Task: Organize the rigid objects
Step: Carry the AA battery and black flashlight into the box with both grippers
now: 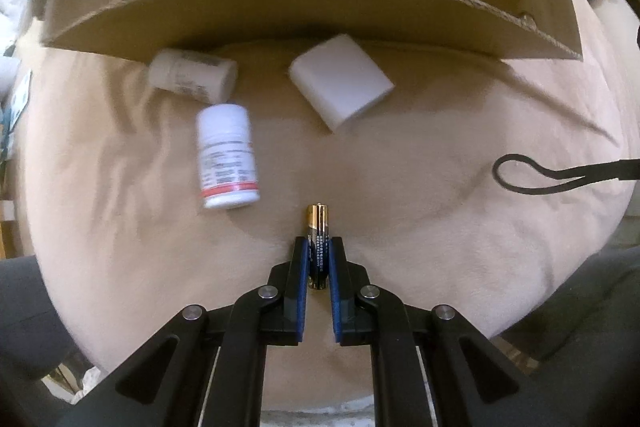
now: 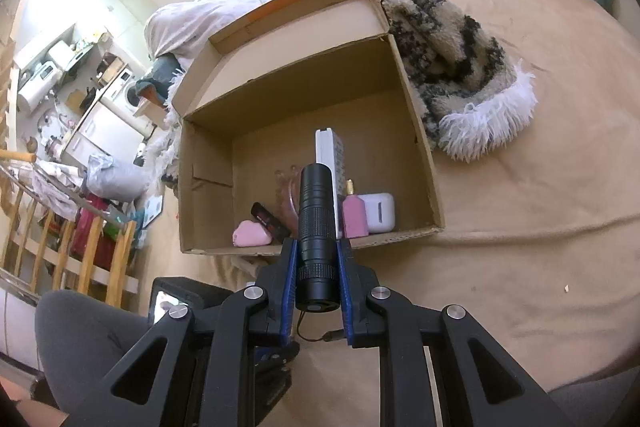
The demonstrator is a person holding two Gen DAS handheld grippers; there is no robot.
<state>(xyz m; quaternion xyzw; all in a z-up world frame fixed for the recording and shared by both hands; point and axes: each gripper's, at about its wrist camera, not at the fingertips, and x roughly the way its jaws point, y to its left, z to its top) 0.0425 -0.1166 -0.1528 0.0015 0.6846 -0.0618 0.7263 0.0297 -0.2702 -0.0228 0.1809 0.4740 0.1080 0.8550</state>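
Two grippers hold objects over a tan bedspread (image 1: 440,247): the left gripper (image 1: 318,239) pinches a battery (image 1: 317,227) lying on open cloth, well clear of two white bottles (image 1: 226,155) and the cardboard box (image 1: 280,11) edge. The right gripper (image 2: 317,241) clamps a black flashlight (image 2: 316,223) just before the box's near rim, above the packed front row.

1. I count two white pill bottles: one (image 1: 192,75) beside the other (image 1: 227,157).
2. One battery (image 1: 318,227).
3. One white block (image 1: 341,81).
4. One black torch (image 2: 316,227).
5. One cardboard box (image 2: 416,131).
6. In the box I see one remote (image 2: 330,155), one pink bottle (image 2: 354,215), one white case (image 2: 380,213) and one pink lump (image 2: 252,234).
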